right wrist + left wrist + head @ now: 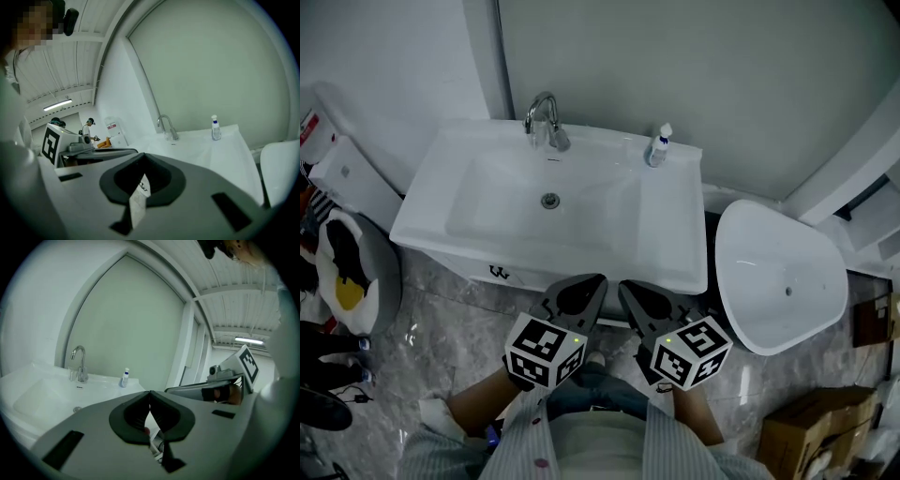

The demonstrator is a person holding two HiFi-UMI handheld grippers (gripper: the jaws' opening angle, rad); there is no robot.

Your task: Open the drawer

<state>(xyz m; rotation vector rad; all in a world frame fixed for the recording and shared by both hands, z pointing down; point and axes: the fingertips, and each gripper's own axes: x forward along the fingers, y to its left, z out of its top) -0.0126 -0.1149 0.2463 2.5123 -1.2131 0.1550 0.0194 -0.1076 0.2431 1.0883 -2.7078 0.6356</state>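
Bathroom vanity: white flat drawer front under white ceramic basin, closed. Probably rigid and light on its runners; hook the small dark handle. Left gripper and right gripper both pressed together, empty, clear of it.

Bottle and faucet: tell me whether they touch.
Apart. The head view shows bare white sink rim between the faucet and the bottle.

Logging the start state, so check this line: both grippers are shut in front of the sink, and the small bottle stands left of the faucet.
Wrong on one point: the small bottle stands right of the faucet, not left, as the head view shows. The rest holds: the left gripper and right gripper are shut in front of the sink.
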